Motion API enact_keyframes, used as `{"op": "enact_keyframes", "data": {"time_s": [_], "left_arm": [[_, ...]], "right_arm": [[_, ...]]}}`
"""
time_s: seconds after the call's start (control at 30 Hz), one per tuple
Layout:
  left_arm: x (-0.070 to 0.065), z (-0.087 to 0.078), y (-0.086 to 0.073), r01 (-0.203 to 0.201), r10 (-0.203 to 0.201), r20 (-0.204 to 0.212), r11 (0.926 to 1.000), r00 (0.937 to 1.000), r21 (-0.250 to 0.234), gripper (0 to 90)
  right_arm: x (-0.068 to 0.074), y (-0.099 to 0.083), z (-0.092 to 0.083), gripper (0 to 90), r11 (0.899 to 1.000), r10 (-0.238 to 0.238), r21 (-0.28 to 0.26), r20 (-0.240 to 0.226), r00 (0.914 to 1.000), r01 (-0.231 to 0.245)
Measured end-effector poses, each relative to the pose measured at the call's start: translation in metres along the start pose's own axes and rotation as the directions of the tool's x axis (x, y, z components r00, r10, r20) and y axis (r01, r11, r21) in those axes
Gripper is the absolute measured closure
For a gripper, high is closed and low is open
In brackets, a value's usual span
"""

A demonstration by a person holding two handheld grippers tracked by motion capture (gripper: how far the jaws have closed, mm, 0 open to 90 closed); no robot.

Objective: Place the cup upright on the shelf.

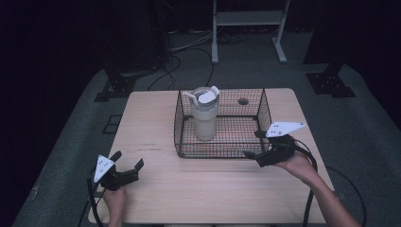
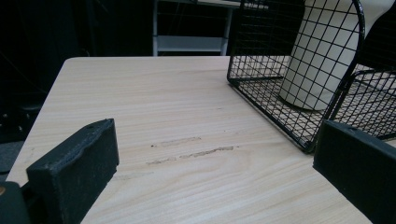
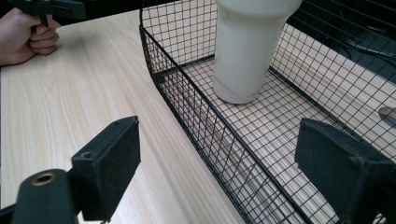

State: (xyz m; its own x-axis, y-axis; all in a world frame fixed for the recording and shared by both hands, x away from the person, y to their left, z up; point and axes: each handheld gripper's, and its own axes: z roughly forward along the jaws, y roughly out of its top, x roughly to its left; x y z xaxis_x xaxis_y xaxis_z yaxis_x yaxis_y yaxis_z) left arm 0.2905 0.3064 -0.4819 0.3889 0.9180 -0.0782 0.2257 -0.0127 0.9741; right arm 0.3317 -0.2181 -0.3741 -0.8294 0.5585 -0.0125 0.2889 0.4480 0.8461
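Tongs [image 1: 252, 144] beside pale, lidded tumbler [image 1: 204, 113] upright in basket [image 1: 222, 150].

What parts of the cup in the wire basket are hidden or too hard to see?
- The cup: what is inside it is hidden in the high view, where its lid covers the top.
- The cup's top is cut off by the upper edge in the left gripper view and the right gripper view.
- The basket: its far side is cut off in both gripper views.
- The right claw: whether it touches the basket's corner is too small to tell from above.

Dim lab: floor cables [image 1: 189, 45], stand bases [image 1: 330, 84].
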Motion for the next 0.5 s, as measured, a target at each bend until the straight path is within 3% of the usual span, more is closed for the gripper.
{"op": "enact_keyframes", "data": {"time_s": [0.5], "left_arm": [[0.000,0.000,0.000,-0.005,0.005,-0.001,1.0000,1.0000,0.001,0.0]], "right_arm": [[0.005,-0.018,-0.007,13.6,1.000,0.021,-0.014,0.000,0.9998,-0.021]]}}
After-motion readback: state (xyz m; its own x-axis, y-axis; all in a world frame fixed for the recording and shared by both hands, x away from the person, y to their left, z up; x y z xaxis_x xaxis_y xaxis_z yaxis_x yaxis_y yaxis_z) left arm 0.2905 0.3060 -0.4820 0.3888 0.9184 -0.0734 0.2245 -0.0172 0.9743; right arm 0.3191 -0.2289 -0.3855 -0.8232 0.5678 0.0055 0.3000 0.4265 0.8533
